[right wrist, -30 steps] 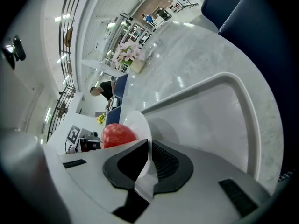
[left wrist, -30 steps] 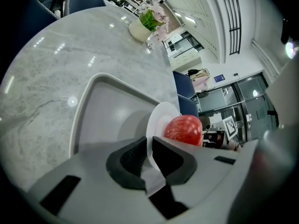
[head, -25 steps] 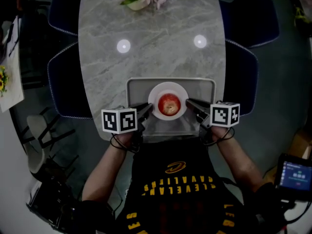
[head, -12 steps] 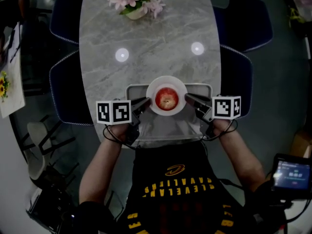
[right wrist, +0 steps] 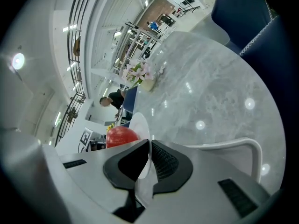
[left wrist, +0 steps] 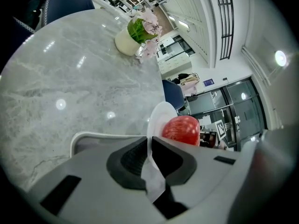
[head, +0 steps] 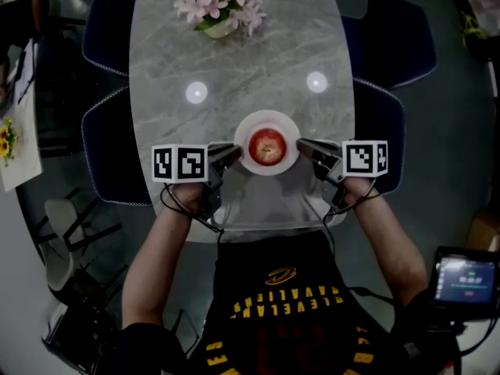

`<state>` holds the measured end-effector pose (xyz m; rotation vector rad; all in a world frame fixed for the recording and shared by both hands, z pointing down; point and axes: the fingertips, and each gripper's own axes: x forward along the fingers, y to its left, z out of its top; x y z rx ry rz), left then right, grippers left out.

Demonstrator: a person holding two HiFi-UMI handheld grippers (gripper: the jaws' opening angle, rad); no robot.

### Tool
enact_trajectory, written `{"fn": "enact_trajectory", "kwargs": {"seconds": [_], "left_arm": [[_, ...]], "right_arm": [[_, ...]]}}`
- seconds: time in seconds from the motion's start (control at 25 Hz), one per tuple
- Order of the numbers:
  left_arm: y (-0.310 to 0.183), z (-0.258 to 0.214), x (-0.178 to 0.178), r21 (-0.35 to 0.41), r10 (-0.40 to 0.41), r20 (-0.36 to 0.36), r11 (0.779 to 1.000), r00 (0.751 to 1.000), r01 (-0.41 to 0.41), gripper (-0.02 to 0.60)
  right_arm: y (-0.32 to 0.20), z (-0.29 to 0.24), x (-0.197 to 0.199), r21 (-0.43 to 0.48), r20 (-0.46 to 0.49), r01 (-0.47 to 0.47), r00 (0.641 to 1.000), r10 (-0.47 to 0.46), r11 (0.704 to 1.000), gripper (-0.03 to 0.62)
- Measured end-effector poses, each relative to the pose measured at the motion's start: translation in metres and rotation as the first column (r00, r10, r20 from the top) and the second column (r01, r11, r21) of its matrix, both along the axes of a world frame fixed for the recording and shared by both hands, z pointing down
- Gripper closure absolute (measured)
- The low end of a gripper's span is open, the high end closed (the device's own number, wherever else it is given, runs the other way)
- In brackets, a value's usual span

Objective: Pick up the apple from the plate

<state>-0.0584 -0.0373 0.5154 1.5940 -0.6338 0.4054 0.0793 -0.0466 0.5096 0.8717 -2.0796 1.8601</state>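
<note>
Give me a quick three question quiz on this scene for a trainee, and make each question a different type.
1. True or false: the apple rests on the plate.
2. Multiple choice: what do the left tool and the right tool each clamp? A) the apple B) the plate's rim C) a spoon
3. Short answer: what stands at the far end of the table?

Key: 1 true; 2 B; 3 a pot of pink flowers.
</note>
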Motion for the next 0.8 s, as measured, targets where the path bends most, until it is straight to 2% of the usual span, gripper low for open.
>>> {"fn": "enact_trajectory", "kwargs": {"seconds": [0.16, 0.44, 0.56, 0.8], "left_arm": [[-0.005, 0.000, 0.000, -0.009, 0.005, -0.001, 1.000, 1.000, -0.005, 0.548], [-0.019, 0.003, -0.002, -0.033, 0.003, -0.014, 0.999, 1.000, -0.004, 0.548], [-0.028, 0.005, -0.002, -0.042, -0.001, -0.018, 0.999, 1.000, 0.000, 0.548], [-0.038, 0.007, 0.005, -0.045, 0.000, -0.021, 0.999, 1.000, -0.001, 0.548]], "right_arm": [[-0.005, 0.002, -0.001, -0.033, 0.016, -0.018, 1.000, 0.018, 0.999, 0.563], [-0.021, 0.004, -0.001, -0.029, 0.012, -0.008, 1.000, 0.009, 1.000, 0.563], [-0.025, 0.007, 0.002, -0.069, -0.001, -0.038, 0.999, 0.038, 0.997, 0.565], [-0.036, 0.010, 0.008, -0.040, 0.014, -0.037, 0.999, 0.037, 0.999, 0.565]]}}
